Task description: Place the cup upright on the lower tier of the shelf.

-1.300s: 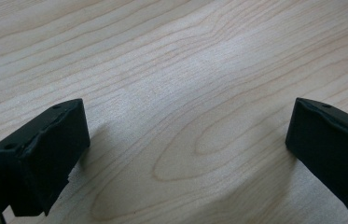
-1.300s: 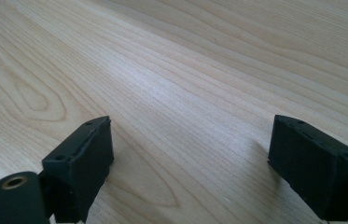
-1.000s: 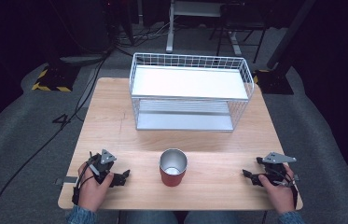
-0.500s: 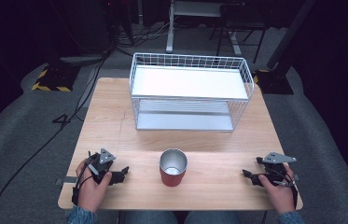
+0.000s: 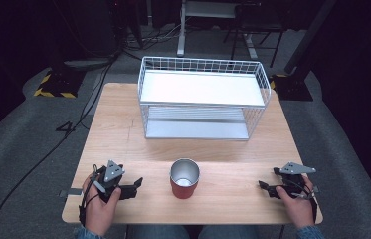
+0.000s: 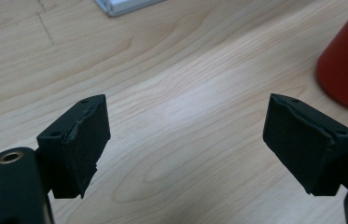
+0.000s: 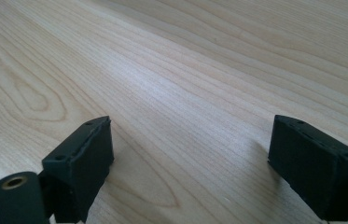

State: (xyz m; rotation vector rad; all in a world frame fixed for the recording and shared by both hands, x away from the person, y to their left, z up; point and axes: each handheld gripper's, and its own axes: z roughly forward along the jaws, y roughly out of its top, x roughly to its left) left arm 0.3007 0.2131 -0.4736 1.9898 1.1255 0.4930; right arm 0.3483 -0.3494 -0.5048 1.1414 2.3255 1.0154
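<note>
While cup (image 5: 184, 178) stays put | left hand-held gripper (image 5: 132, 186) shifted slightly cupward | both wide open, empty

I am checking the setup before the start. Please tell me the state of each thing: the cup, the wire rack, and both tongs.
Red cup: upright, open top, apart from both tongs.
Wire rack: upright, both shelves bare.
Left tongs: open, holding nothing.
Right tongs: open, holding nothing.
</note>
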